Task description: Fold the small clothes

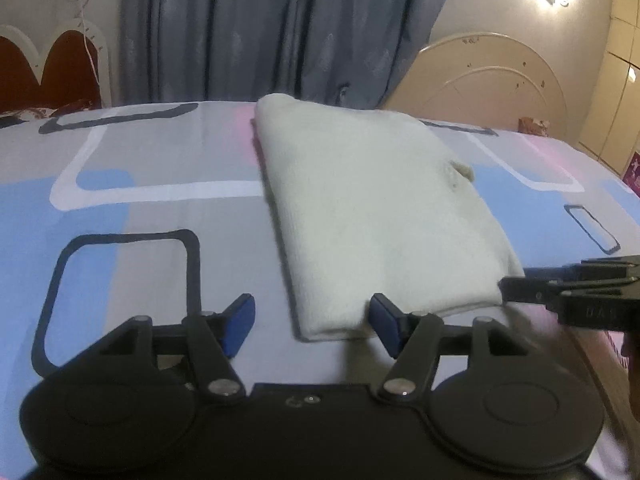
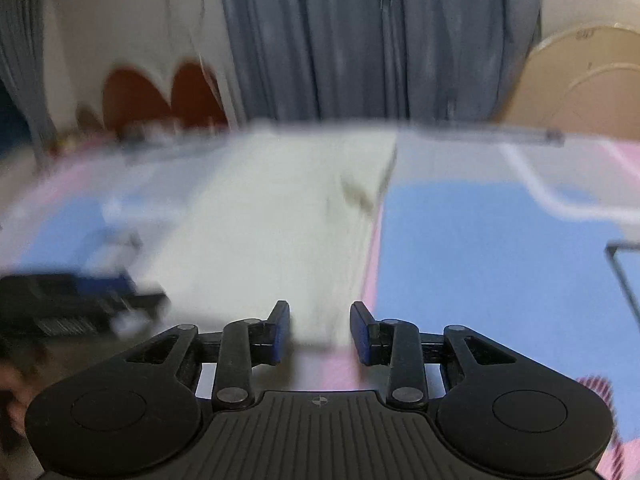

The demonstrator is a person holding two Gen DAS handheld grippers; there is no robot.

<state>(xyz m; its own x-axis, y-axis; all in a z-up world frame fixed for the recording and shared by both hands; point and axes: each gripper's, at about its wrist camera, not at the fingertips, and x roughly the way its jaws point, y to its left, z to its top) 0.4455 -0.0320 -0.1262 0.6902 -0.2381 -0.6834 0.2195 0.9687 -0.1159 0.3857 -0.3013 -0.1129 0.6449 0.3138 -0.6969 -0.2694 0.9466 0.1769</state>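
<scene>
A cream knitted garment (image 1: 360, 216) lies folded into a long flat strip on the patterned bedsheet (image 1: 132, 216). My left gripper (image 1: 312, 324) is open and empty, its fingers either side of the garment's near left corner, just short of it. My right gripper (image 2: 320, 332) is open and empty at the garment's near right corner (image 2: 280, 240); that view is blurred. The right gripper also shows in the left wrist view (image 1: 568, 292), at the garment's right edge. The left gripper shows in the right wrist view (image 2: 80, 304), at the left.
The bed has a blue, grey and pink sheet (image 2: 480, 256). A red and white headboard (image 1: 56, 64) stands at the back left, blue curtains (image 1: 280, 28) behind, a cream arched board (image 1: 492, 84) at the back right.
</scene>
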